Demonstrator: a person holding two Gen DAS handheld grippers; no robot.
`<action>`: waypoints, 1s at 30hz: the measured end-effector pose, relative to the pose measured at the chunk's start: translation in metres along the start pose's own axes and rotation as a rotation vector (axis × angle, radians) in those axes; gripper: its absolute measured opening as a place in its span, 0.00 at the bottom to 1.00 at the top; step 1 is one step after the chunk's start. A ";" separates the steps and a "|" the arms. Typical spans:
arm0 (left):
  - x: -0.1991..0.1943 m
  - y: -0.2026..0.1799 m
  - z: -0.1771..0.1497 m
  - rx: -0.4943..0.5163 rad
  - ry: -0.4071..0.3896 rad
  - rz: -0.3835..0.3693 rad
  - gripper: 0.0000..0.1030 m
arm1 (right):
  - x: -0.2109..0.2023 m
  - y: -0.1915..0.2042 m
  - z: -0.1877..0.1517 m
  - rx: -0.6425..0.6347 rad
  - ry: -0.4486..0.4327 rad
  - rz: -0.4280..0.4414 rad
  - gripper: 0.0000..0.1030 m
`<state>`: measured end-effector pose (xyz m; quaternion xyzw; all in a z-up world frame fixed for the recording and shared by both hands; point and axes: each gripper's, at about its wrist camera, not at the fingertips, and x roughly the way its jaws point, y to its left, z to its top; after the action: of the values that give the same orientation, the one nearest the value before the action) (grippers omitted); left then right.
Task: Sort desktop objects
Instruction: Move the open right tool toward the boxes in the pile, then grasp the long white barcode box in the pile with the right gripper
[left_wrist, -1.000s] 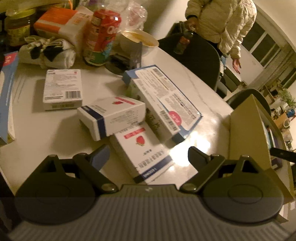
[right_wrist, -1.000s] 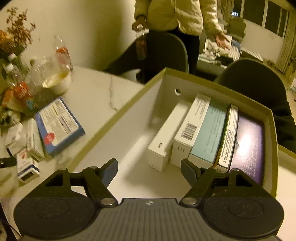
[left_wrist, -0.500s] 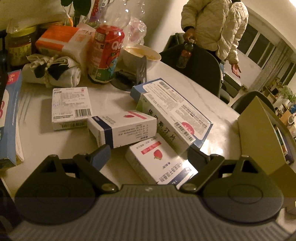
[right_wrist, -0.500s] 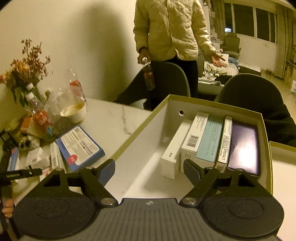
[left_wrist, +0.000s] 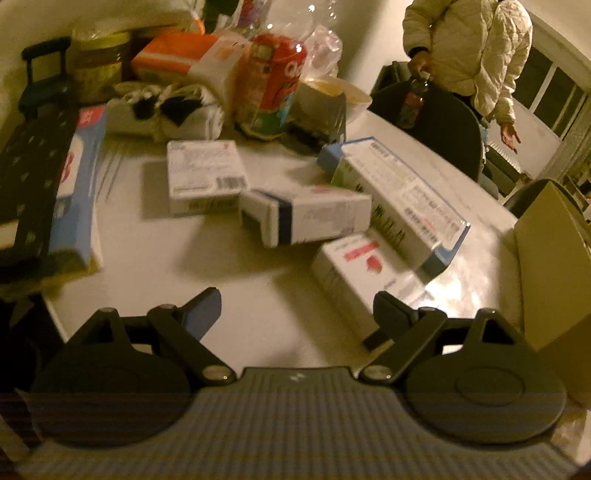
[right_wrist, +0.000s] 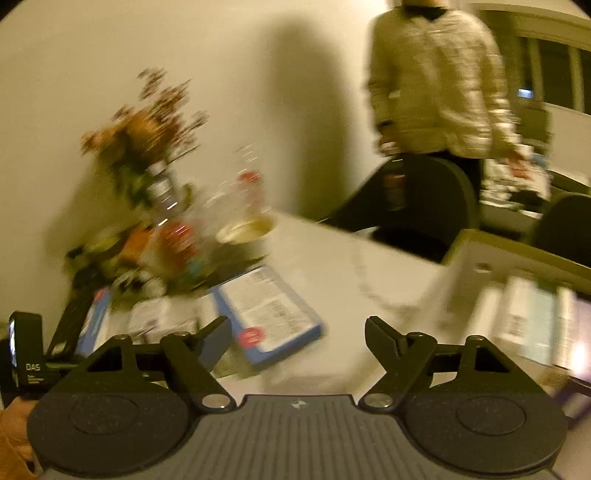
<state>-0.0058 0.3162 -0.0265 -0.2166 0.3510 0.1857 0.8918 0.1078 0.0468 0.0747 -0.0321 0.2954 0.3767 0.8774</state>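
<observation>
Hovering above the counter (left_wrist: 207, 266), the left claw (left_wrist: 295, 310) gaped empty, boxes (left_wrist: 306, 218) scattered just ahead; the right claw (right_wrist: 295, 332), empty, was closing beside the carton (right_wrist: 517, 295).

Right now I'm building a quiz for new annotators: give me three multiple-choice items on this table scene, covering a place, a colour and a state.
1. Where is the red can?
A. at the far side of the table, beside the bowl
B. inside the cardboard box
C. between the gripper fingers

2. What colour is the standing person's jacket?
A. black
B. cream
C. red

3. What is the state of the left hand-held gripper?
A. shut on a medicine box
B. open, nothing between its fingers
C. out of view

Answers:
1 A, it stands among the far clutter next to the bowl.
2 B, the quilted jacket is pale cream.
3 B, bare table shows between the spread fingers.
</observation>
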 end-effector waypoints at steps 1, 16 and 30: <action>-0.001 0.001 -0.002 -0.001 0.002 0.002 0.88 | 0.010 0.009 -0.001 -0.019 0.016 0.022 0.74; -0.014 0.003 -0.022 0.008 0.018 -0.004 0.89 | 0.143 0.048 -0.011 0.008 0.266 0.135 0.39; -0.013 -0.004 -0.024 0.007 0.012 -0.009 0.89 | 0.174 0.052 -0.001 0.037 0.290 0.160 0.29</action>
<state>-0.0257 0.2982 -0.0326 -0.2164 0.3560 0.1791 0.8913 0.1660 0.1954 -0.0120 -0.0462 0.4275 0.4311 0.7932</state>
